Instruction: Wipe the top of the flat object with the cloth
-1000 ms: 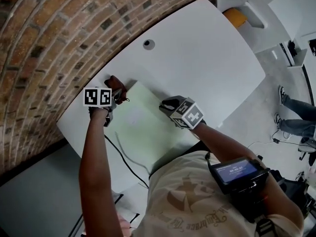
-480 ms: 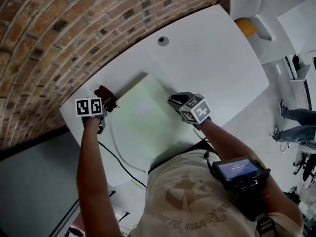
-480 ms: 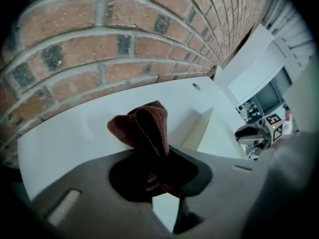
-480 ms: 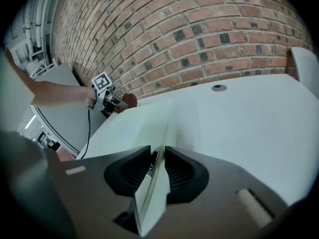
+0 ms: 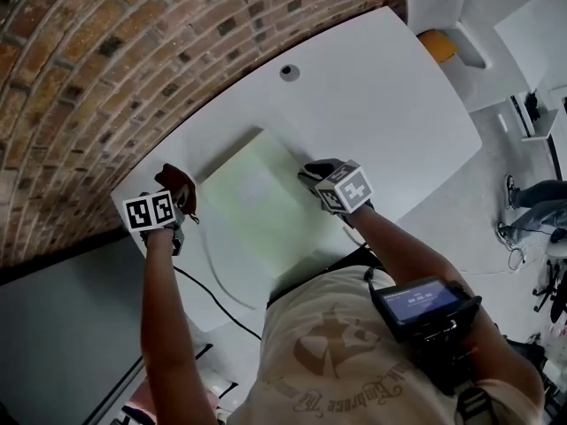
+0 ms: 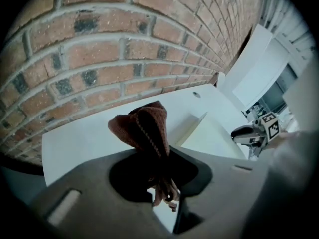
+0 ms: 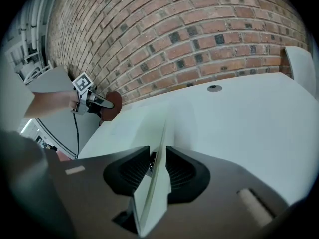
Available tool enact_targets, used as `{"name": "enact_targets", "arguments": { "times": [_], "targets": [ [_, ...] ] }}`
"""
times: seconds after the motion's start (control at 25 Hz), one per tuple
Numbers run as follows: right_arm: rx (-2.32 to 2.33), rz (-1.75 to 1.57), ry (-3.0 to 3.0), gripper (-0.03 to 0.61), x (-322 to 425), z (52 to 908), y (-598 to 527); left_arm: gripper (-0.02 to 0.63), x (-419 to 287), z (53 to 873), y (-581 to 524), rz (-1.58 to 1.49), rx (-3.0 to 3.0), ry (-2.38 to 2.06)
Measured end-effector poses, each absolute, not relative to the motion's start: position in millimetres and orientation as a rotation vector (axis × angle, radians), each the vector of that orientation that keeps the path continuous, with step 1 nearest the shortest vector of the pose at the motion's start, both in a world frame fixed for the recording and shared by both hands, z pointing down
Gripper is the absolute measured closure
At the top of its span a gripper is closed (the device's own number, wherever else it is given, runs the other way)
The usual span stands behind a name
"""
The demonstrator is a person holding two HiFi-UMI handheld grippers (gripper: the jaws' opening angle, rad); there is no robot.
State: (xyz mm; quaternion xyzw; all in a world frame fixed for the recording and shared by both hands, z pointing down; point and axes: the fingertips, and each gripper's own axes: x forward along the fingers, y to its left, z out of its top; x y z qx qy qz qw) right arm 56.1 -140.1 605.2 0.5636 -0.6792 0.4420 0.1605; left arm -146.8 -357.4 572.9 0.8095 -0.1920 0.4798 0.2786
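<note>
Brown cloth (image 6: 142,128) pinched tight in left gripper (image 6: 152,158), pale green flat board (image 5: 257,211) just right of it; right gripper (image 7: 158,158) clamps board edge, jaws just eased slightly wider.

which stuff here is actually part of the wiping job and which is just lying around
Job: brown cloth, pale green flat board.
Lying about: black cable, white chair, round port in the white table.
</note>
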Motion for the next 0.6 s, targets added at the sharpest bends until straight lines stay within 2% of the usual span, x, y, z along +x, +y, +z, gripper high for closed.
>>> {"name": "enact_targets", "arguments": {
  "times": [0.28,0.6],
  "targets": [
    [1.619,1.255,-1.956,0.451,52.2,598.2,-137.2,0.534,-53.4,530.1,-309.3,1.223,2.321,-0.302],
    [1.562,1.251,-1.960,0.441,45.9,604.5,-131.0,0.533,49.6,547.5,-251.0,1.317,2.360,-0.093]
  ]
}}
